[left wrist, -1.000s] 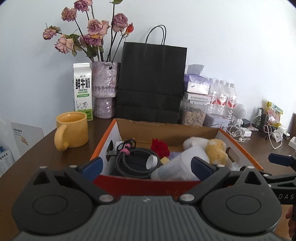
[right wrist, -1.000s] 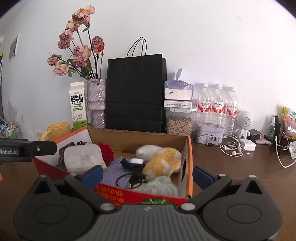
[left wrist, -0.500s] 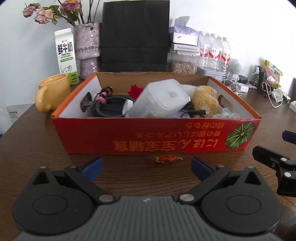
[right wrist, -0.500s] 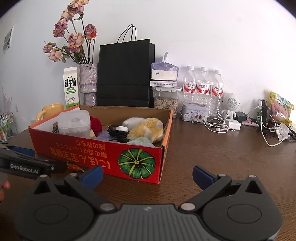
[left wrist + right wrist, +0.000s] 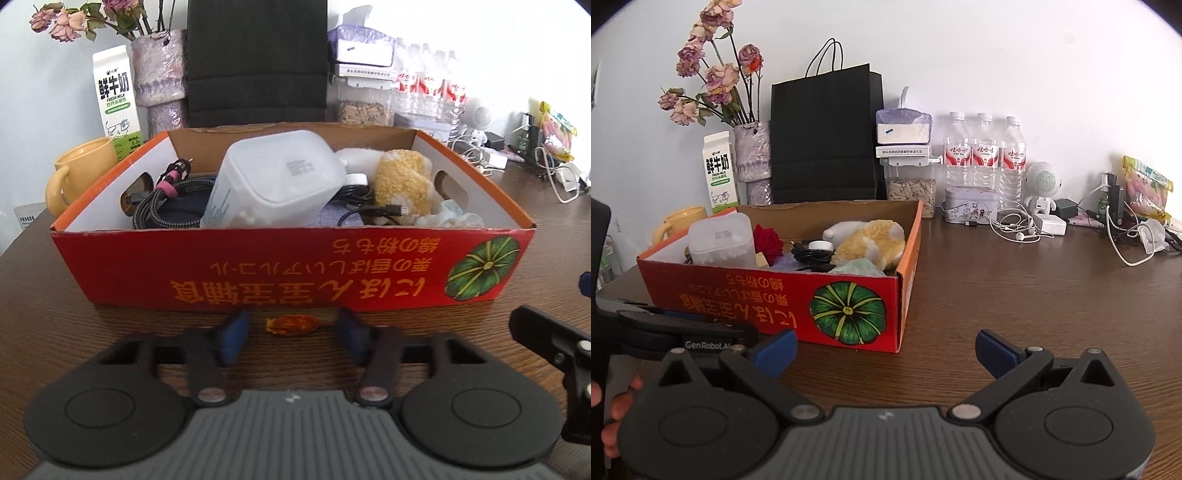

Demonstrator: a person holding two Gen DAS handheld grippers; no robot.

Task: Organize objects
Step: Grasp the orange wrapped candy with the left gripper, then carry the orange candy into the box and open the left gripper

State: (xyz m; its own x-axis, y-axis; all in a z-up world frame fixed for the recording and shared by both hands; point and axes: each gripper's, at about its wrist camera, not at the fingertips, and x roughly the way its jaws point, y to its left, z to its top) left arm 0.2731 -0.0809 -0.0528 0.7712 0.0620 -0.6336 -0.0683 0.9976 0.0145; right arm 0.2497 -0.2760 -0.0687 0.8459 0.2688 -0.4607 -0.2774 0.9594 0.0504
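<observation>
I have the left tongs point(image 5: 291, 334) low over the table point(image 5: 110, 325), pointing at a small orange wrapped sweet point(image 5: 293, 325) that lies on the wood just in front of the red cardboard box point(image 5: 295, 266). Their jaws have just been closing, and the sweet sits between the blue tips, but there is a gap on either side, so I would not call it gripped yet. I came in low and nearly flat because the sweet is so thin that the tips have to run almost along the table to catch it.

The right tongs point(image 5: 886, 349) I hold spread wide and empty over bare wood to the right of the box's pumpkin corner, well clear of the left ones, so the two do not get in each other's way.

The box is open-topped and already crowded. From the left view it holds a coil of braided cable point(image 5: 166, 206) tied with a pink strap, a cloudy plastic tub point(image 5: 273, 181) tipped on its side, a yellow and white plush toy point(image 5: 402, 177), a thinner black cable point(image 5: 369, 214) and some crumpled pale wrapping point(image 5: 447, 218). The right view also shows a red rose point(image 5: 768, 242) behind the tub.

My guess is the sweet belongs in the box with the rest, and the free space looks to be near the front right.
</observation>
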